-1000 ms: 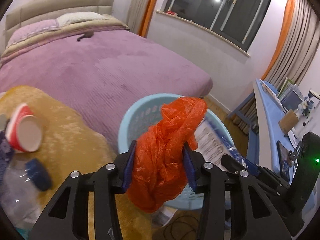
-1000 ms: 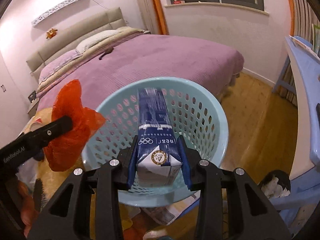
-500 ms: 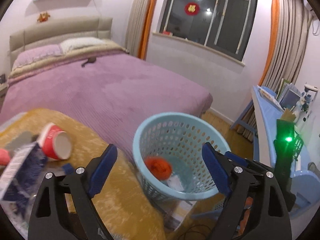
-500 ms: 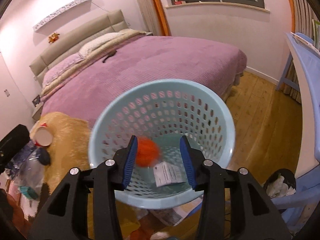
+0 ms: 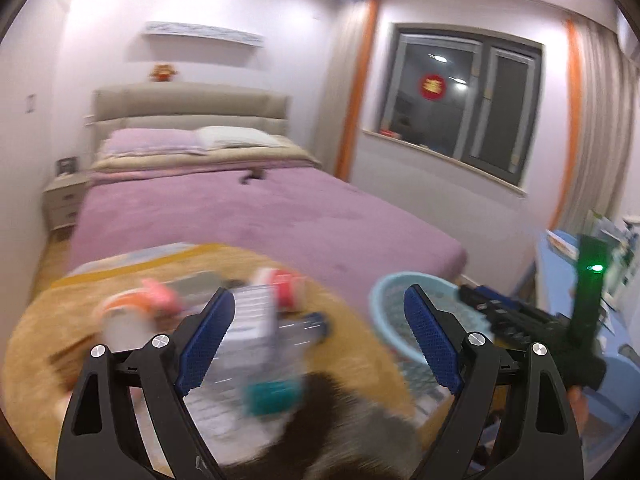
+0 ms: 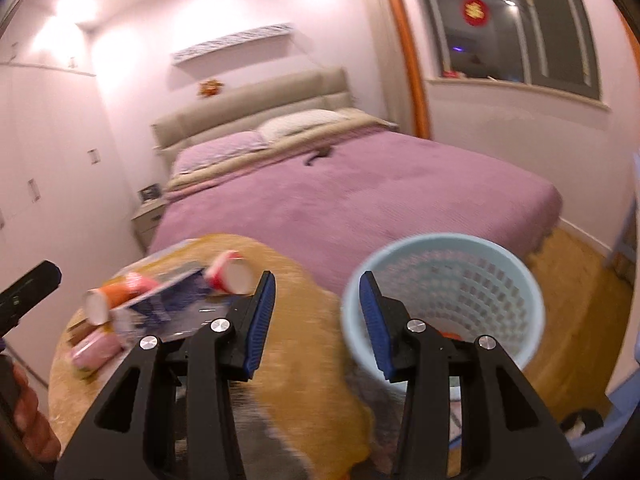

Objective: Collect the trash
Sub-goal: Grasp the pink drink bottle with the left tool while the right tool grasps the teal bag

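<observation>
Blue-padded left tongs (image 5: 320,340) wide, empty; right tongs (image 6: 316,322) parted, empty; basket (image 6: 500,256) at 2 o'clock.

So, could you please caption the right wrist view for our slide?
Empty right gripper open between the littered yellow rug and the blue basket, purple bed behind.

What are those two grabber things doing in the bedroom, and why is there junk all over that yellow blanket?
A person is tidying up with a grabber in each hand. Both the left gripper and the right gripper are open and hold nothing right now. They point toward the trash pile on the yellow blanket: a red paper cup, a clear plastic bottle and some blurry wrappers. The light blue basket stands beside it on the floor, with something orange already inside.
</observation>
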Action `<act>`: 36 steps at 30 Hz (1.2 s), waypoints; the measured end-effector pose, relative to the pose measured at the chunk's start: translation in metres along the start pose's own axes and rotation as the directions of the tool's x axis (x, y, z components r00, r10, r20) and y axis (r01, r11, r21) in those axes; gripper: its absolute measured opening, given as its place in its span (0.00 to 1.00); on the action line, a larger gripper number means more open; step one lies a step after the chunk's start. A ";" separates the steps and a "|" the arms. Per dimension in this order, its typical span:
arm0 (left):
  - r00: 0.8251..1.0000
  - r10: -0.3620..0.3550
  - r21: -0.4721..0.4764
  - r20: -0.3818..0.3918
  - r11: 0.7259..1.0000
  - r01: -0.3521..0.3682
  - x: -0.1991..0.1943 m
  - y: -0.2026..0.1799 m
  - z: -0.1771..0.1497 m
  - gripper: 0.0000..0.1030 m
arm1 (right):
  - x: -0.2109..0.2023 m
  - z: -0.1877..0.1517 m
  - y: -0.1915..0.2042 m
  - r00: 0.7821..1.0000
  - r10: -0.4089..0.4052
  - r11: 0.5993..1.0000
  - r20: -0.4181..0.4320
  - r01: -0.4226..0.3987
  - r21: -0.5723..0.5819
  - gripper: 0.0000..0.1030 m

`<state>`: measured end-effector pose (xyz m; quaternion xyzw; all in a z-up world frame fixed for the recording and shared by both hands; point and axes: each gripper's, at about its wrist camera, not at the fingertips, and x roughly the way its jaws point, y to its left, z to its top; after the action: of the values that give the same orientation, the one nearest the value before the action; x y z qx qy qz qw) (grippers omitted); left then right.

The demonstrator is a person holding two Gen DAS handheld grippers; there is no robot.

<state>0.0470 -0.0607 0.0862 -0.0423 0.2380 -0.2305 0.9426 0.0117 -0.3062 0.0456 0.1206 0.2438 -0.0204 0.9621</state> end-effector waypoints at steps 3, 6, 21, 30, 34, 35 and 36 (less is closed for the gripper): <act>0.995 0.103 -0.038 -0.005 0.994 -0.103 -0.022 0.041 -0.004 0.82 | 0.001 -0.003 0.030 0.998 0.068 0.996 -0.005 -0.069 -0.061 0.41; 0.979 0.201 -0.066 -0.044 0.977 -0.204 -0.037 0.082 -0.015 0.82 | 0.010 -0.014 0.058 0.994 0.100 0.989 -0.042 -0.104 -0.107 0.48; 0.919 0.254 -0.195 -0.302 0.927 -0.321 -0.013 0.208 -0.075 0.82 | 0.081 -0.065 0.127 0.941 0.170 0.950 -0.291 -0.235 -0.205 0.48; 0.929 0.124 -0.161 -0.348 0.969 -0.189 -0.009 0.182 -0.089 0.59 | 0.089 -0.078 0.134 0.918 0.181 0.929 -0.351 -0.277 -0.245 0.46; 0.927 -0.028 -0.173 -0.375 0.984 -0.040 -0.017 0.158 -0.094 0.59 | 0.082 -0.084 0.132 0.899 0.210 0.919 -0.384 -0.316 -0.235 0.42; 0.923 -0.041 -0.162 -0.382 0.987 -0.023 -0.017 0.153 -0.095 0.59 | 0.080 -0.086 0.132 0.893 0.221 0.917 -0.392 -0.327 -0.229 0.42; 0.921 -0.025 -0.141 -0.389 0.989 -0.033 -0.015 0.148 -0.094 0.61 | 0.077 -0.087 0.132 0.881 0.242 0.910 -0.406 -0.351 -0.219 0.42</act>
<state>0.0523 0.0806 -0.0182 -0.0634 0.4369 -0.2144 0.8713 0.0516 -0.1555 -0.0360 0.0184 0.3994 0.1872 0.8973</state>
